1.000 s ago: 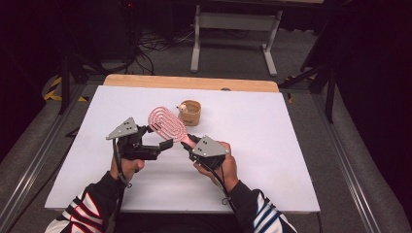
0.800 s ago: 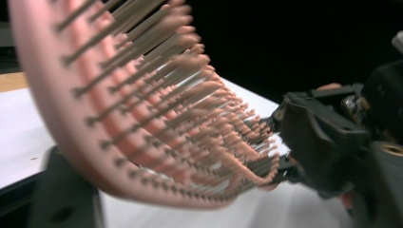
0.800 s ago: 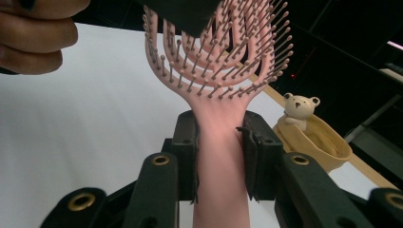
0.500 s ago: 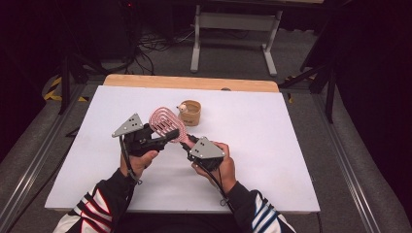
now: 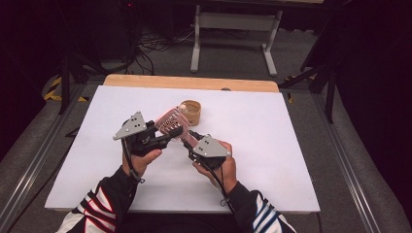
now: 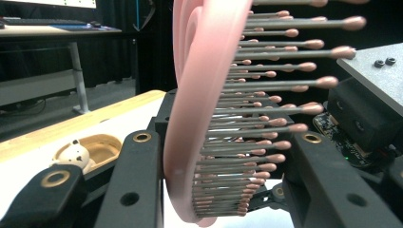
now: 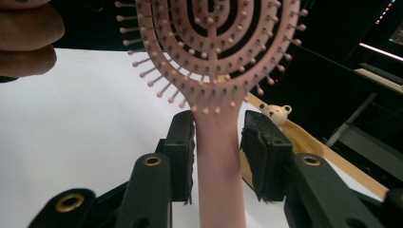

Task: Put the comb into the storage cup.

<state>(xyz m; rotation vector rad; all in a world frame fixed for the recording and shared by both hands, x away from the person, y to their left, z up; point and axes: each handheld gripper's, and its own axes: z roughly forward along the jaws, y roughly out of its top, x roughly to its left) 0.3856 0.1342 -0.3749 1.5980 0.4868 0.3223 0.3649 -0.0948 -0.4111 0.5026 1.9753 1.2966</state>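
A pink hairbrush (image 5: 171,125) is held clear of the white table (image 5: 272,145), carried between the two hand-held grippers near the middle of the board. The left gripper (image 5: 167,134) grips the brush head: in the left gripper view its jaws have just been closing and now clamp the head (image 6: 190,142) edge-on, one jaw against the smooth pink back and the other pressed in among the ball-tipped bristles (image 6: 266,114). The right gripper (image 5: 190,138) takes the handle: in the right gripper view the pink handle (image 7: 219,156) stands between the two padded jaws, the left pad touching it and the right pad just beside it with a narrow gap showing; these jaws have just been opening slightly, so the handle is loosely enclosed and not pinched. The oval head with its concentric slots (image 7: 214,42) rises upright above that gripper, bristles facing the camera. The left hand (image 5: 141,158) and the right hand (image 5: 218,167) come in from the near edge in black sleeves with red and white stripes. Just beyond the brush on the table lies a small tan wooden dish (image 5: 192,111) with a cream bear figure (image 5: 182,107) on its rim. A wooden strip (image 5: 189,82) borders the far edge of the table.
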